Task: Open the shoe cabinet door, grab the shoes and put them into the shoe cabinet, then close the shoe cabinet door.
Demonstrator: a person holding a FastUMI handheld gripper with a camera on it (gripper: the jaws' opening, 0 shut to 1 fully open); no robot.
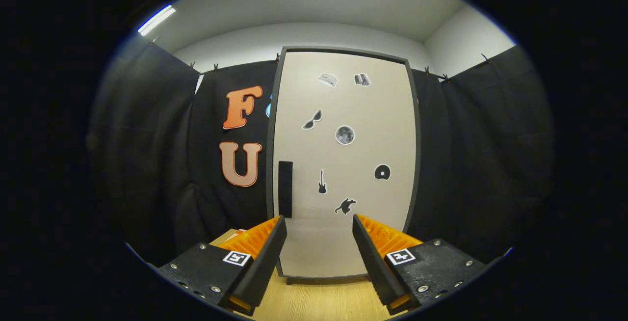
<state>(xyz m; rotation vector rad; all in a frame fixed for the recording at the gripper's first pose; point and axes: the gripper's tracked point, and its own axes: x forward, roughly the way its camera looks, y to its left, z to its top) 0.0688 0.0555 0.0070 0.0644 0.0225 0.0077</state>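
Shoe cabinet door (343,164) shut, tool (319,220) spread wide, holding nothing

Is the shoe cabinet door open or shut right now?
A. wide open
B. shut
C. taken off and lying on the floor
B: the shoe cabinet door sits flat in its dark frame, handle untouched, with the open gripper just in front of it, its fingers holding nothing.
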